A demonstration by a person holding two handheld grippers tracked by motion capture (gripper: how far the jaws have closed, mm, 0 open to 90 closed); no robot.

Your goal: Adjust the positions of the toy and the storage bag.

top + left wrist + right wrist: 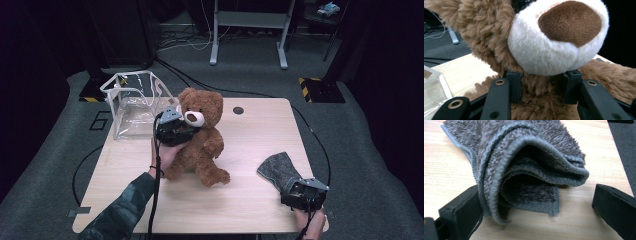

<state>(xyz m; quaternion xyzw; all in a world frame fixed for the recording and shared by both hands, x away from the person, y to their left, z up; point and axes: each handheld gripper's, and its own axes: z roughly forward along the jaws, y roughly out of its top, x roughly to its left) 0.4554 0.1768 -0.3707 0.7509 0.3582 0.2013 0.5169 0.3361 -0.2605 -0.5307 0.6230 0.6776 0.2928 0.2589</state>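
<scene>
Beside clear plastic box [134,102]: brown plush teddy bear [200,137] sitting, left gripper [172,129] clamping its neck. Right gripper [302,192], jaws apart, straddling folded grey towel [280,170] well right of box. Risk: plush compressing, bear slipping.

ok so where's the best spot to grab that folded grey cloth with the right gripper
Probably the rolled fold of the grey cloth, approached level along the table from its open end: the layers stack thickest there. The right gripper already straddles that end with its jaws open.
</scene>
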